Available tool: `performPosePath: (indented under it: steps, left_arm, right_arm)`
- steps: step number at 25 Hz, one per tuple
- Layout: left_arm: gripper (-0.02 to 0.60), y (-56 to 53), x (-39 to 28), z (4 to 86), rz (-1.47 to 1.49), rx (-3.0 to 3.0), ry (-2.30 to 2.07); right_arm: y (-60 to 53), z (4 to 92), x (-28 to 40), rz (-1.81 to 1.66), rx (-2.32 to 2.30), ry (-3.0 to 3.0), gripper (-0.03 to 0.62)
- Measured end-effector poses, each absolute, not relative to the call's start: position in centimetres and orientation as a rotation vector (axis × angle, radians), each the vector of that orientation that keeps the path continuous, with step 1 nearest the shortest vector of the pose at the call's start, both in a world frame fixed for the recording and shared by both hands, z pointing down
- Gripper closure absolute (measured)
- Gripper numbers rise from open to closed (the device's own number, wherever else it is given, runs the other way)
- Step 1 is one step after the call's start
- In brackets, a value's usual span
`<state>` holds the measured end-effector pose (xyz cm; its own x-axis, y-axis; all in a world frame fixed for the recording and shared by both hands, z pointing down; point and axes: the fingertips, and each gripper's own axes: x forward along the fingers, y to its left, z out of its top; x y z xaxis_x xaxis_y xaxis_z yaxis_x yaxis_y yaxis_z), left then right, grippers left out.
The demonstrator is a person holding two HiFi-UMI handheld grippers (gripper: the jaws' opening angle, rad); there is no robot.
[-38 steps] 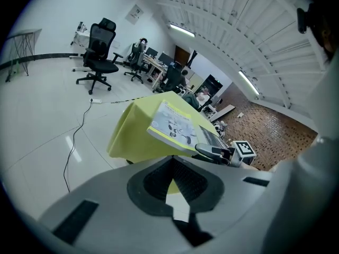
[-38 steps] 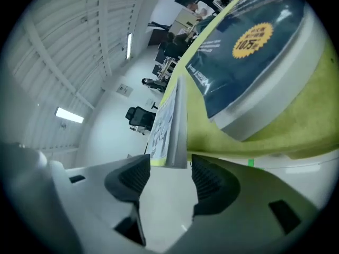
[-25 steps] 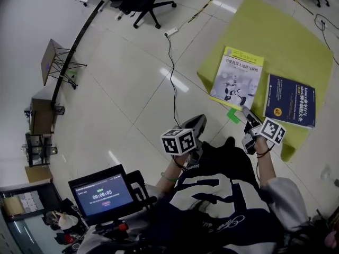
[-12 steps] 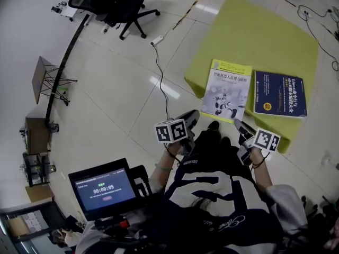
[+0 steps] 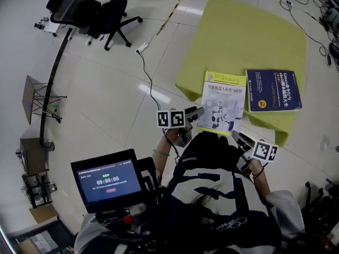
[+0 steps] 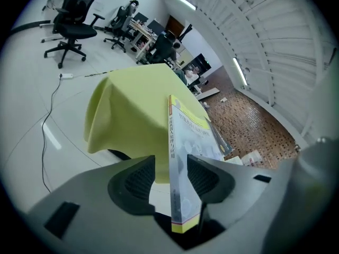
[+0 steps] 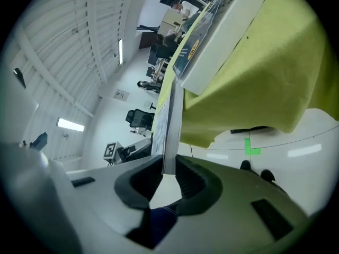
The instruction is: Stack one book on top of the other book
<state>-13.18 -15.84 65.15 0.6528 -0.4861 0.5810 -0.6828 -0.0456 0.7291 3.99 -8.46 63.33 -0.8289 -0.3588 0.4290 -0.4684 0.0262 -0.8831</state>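
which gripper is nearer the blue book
Right. Right gripper clamps the yellow book at its corner by the blue book; left gripper, jaws opening, straddles the yellow book's far edge.

**Q:** How is the scene lit?

**A:** Bright, even light is supplied by long white ceiling strip lamps point(image 6: 183, 0). White glare streaks are reflected on the glossy pale tiled floor point(image 5: 106, 120); a soft shadow is cast under the draped yellow-green cloth point(image 6: 122, 110).

**Q:** What defects are noted?

**A:** Strong fisheye curvature and dark corners are noted. In both gripper views, the near edge of the yellow-covered paperback book point(image 6: 183, 210) is rendered soft.
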Motion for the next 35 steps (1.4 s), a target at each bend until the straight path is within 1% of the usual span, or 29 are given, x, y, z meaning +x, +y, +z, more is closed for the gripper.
performPosePath:
  steps: [11, 17, 21, 26, 29, 35]
  left_arm:
    - [0.403, -18.9, -10.1, 65.7, 0.226, 1.754, -0.728]
    - [0.414, -18.8, -10.2, 64.9, 0.317, 1.864, -0.791]
    - [0.43, -18.1, -10.3, 62.9, 0.335, 1.933, -0.824]
    - [0.436, -18.2, -11.5, 58.1, 0.226, 1.98, -0.848]
    - [0.436, -18.7, -12.1, 56.0, 0.206, 2.013, -0.858]
    - [0.439, -20.7, -10.3, 52.6, 0.21, 2.141, -0.785]
  right_arm:
    - [-8.4, 63.4, 4.0, 1.869, 1.037, -2.171, 0.523]
    - [-8.5, 62.2, 3.7, 1.635, 1.071, -2.195, 0.523]
    - [-7.8, 60.6, 2.9, 1.564, 1.054, -2.232, 0.523]
    - [-8.0, 57.2, 1.8, 1.624, 1.07, -2.33, 0.516]
    - [-8.3, 55.9, 1.0, 1.588, 1.098, -2.364, 0.514]
    - [-9.1, 53.8, 1.5, 1.53, 1.247, -2.399, 0.514]
